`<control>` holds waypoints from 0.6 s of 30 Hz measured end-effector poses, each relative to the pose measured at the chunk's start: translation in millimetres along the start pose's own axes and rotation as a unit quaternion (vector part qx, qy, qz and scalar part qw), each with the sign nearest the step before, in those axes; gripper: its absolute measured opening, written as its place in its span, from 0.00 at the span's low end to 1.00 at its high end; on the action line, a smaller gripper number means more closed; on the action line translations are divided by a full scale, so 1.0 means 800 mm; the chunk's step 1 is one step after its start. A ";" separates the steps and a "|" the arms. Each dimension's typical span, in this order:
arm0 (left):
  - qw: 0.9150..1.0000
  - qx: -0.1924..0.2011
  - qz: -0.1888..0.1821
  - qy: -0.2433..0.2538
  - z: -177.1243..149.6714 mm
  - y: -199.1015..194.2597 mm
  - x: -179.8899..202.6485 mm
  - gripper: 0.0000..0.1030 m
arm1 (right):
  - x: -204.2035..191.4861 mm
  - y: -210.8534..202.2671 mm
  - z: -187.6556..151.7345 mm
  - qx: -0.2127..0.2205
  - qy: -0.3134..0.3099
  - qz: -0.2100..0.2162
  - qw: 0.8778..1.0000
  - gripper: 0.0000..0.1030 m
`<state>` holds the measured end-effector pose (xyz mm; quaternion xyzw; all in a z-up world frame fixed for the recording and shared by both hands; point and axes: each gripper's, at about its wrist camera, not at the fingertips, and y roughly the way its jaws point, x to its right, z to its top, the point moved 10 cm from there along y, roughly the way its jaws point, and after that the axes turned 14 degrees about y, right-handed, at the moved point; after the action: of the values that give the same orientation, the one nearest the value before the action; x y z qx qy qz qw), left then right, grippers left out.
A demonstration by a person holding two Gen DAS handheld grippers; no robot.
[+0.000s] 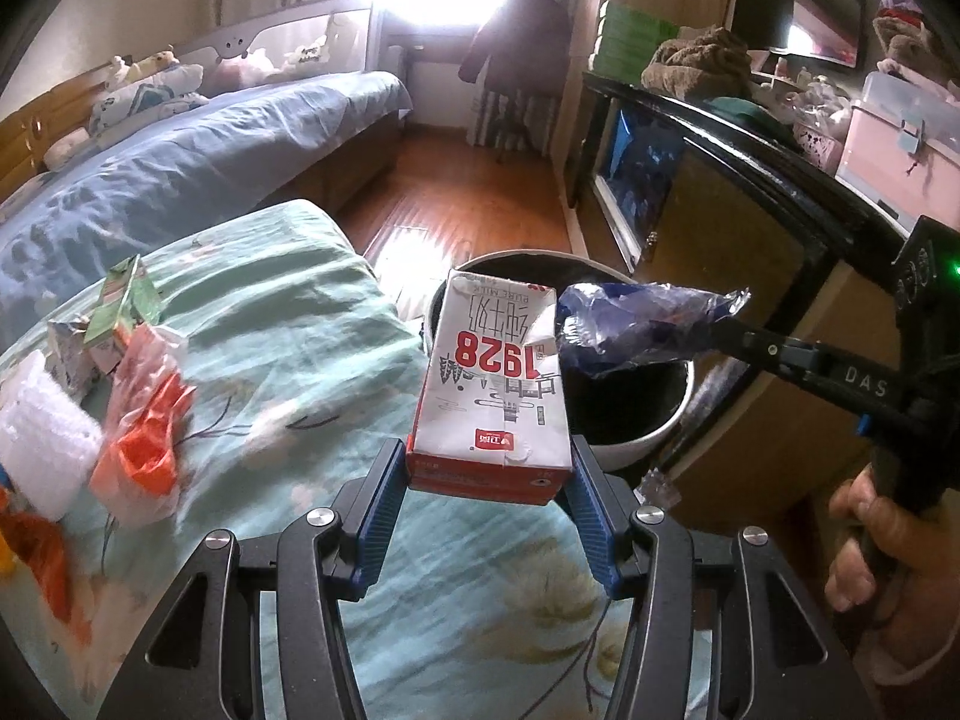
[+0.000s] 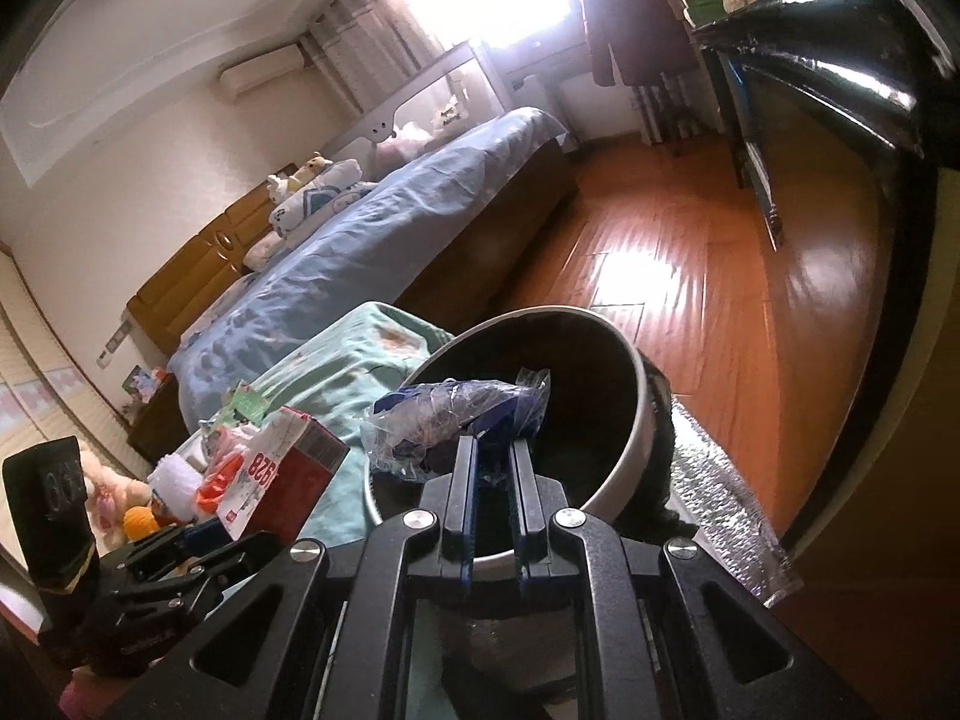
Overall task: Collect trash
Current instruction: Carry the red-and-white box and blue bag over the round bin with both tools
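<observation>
Left claw (image 1: 487,483): pinching the carton (image 1: 492,384) by its red base, blue pads on both sides; I hold it upright over the desk (image 1: 288,312) edge, the bin (image 1: 630,420) just beyond at 1 o'clock.

Right claw (image 2: 492,468): pressed together on the wrapper (image 2: 456,420), a crumpled blue-and-clear film; I see it hanging over the bin's (image 2: 630,420) dark mouth. In the left view the wrapper (image 1: 642,324) touches the carton's upper right corner.

Bin: white wall, black inside, on the floor (image 1: 456,192) beside the desk.

Desk, green floral cover: remaining trash at 9 o'clock in the left view, well apart from the carton: orange-and-clear bag (image 1: 144,414), white wad (image 1: 42,426), green packet (image 1: 123,300).

Bed (image 1: 198,150): blue cover, at 11 o'clock, beyond the desk.
</observation>
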<state>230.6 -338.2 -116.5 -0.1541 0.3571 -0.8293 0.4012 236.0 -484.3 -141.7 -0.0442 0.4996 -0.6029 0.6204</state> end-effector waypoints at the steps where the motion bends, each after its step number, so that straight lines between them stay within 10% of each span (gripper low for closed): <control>1: 1.000 -0.002 -0.002 0.000 0.001 0.003 0.000 0.50 | 0.001 0.000 0.000 0.001 -0.001 -0.002 1.000 0.09; 18: 1.000 -0.020 -0.003 0.016 0.042 0.054 0.010 0.50 | 0.010 0.036 0.028 0.011 -0.034 -0.058 0.998 0.09</control>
<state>268.1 -378.2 -124.2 -0.1496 0.3795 -0.8256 0.3900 269.3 -494.7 -153.9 -0.0868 0.4685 -0.6417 0.6010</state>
